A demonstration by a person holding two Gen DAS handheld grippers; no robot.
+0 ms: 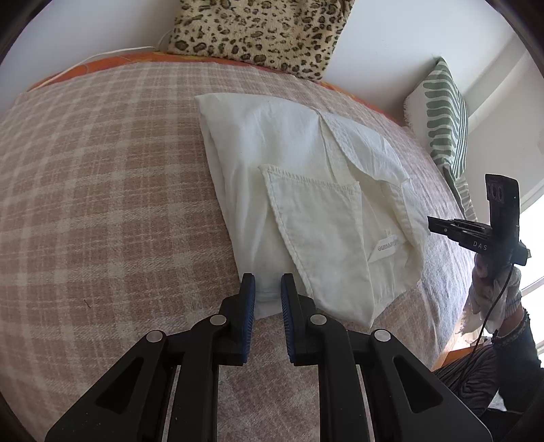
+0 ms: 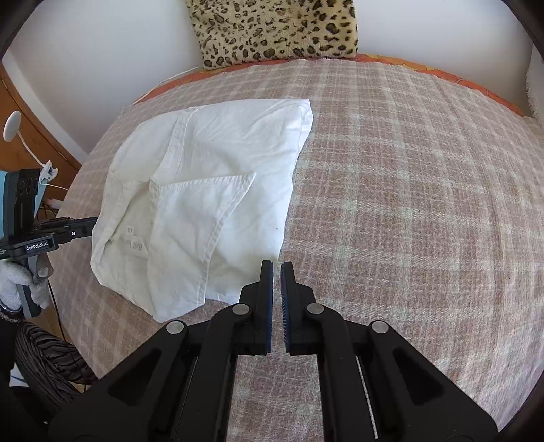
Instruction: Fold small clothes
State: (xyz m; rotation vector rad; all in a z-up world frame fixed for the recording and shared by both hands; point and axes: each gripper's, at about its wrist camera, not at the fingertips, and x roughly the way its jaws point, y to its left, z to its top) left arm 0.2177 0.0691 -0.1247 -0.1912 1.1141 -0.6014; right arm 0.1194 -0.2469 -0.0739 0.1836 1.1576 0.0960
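A white garment (image 1: 306,190) lies folded into a rough rectangle on the pink plaid blanket (image 1: 102,170), with a flap and a sewn label (image 1: 384,246) facing up. My left gripper (image 1: 267,282) hovers at its near corner, jaws a narrow gap apart, pressing on nothing. In the right wrist view the same garment (image 2: 204,176) sits left of centre. My right gripper (image 2: 277,268) is shut and empty, just past the cloth's near right corner. Each gripper shows in the other's view: the right gripper (image 1: 430,224) by the cloth's right edge, the left gripper (image 2: 94,226) by its left edge.
A leopard-print cushion (image 1: 258,30) leans on the wall at the back of the bed. A green striped cushion (image 1: 442,115) stands at the right edge. A gloved hand (image 2: 17,282) holds the left tool. Wooden furniture (image 2: 30,136) stands left of the bed. Bare blanket (image 2: 408,204) spreads to the right.
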